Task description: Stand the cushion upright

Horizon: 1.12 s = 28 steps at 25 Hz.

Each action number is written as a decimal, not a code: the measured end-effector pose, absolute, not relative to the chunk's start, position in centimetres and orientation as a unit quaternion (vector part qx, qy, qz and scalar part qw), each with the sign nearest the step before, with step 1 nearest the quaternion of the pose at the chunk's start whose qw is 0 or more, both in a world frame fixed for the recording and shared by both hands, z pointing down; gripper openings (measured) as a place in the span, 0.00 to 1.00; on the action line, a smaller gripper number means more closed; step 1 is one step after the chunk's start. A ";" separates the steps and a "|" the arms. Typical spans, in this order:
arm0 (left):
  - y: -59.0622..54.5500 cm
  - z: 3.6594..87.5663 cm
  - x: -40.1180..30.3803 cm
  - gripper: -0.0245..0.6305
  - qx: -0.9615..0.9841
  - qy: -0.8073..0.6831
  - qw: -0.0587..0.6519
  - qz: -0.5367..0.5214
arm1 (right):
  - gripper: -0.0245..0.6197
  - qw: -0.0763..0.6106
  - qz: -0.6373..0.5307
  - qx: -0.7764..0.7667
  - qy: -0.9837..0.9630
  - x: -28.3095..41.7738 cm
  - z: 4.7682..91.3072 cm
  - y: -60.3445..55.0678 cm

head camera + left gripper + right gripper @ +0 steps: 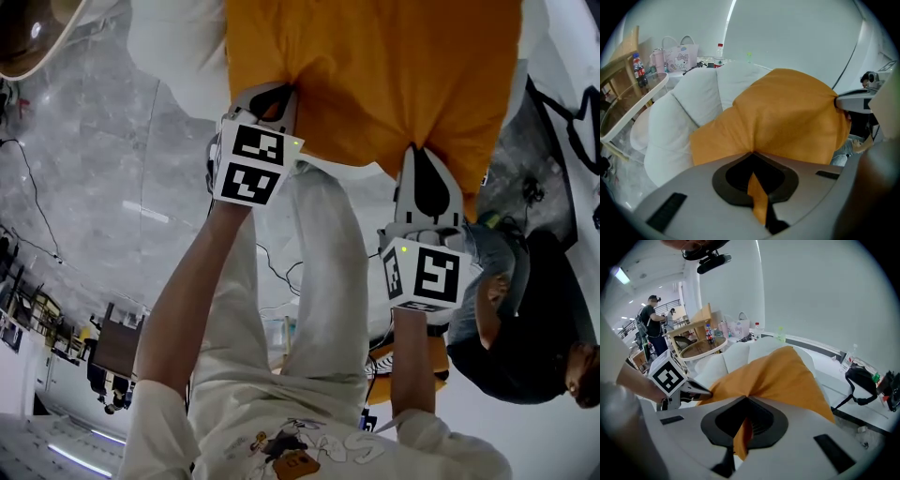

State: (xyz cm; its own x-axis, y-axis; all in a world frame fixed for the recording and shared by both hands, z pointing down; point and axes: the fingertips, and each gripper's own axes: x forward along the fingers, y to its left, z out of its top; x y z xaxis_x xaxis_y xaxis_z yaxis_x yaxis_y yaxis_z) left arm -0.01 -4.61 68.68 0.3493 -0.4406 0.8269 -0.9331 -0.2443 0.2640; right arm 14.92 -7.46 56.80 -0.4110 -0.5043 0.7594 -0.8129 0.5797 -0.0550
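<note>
The orange cushion (375,75) hangs lifted between both grippers, in front of a white sofa (684,117). My left gripper (272,96) is shut on one edge of the cushion, and a pinched strip of orange fabric shows between its jaws (752,154). My right gripper (424,155) is shut on the opposite edge, with fabric bunched in its jaws (746,398). In the right gripper view the cushion (778,376) stretches across to the left gripper (707,392). The left gripper view shows the right gripper (840,103) pinching the far corner of the cushion (787,117).
A round glass table (628,110) with bottles and a wooden chair stands left of the sofa. A patterned bag (679,56) sits behind it. A black bag (862,378) lies on a white ledge at the right. A person in dark clothes (525,328) is nearby.
</note>
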 end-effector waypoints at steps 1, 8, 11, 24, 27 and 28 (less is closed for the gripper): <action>-4.6 68.2 0.0 0.05 0.723 -0.475 0.393 0.311 | 0.08 0.360 0.209 0.403 -0.815 14.5 55.9 -7.5; -3.5 65.2 1.3 0.05 0.717 -0.476 0.430 0.273 | 0.08 0.361 0.168 0.402 -0.825 13.5 50.3 -8.0; -3.3 63.8 2.3 0.05 0.718 -0.478 0.437 0.255 | 0.08 0.361 0.153 0.407 -0.825 13.8 48.3 -8.3; -6.3 59.8 7.6 0.05 0.734 -0.481 0.440 0.192 | 0.08 0.342 0.103 0.404 -0.842 15.6 41.0 -9.2; -7.8 59.0 9.1 0.05 0.737 -0.482 0.442 0.172 | 0.08 0.341 0.093 0.405 -0.843 16.0 39.7 -9.9; -8.2 58.8 9.5 0.05 0.737 -0.482 0.444 0.168 | 0.08 0.343 0.091 0.404 -0.843 16.1 39.3 -10.0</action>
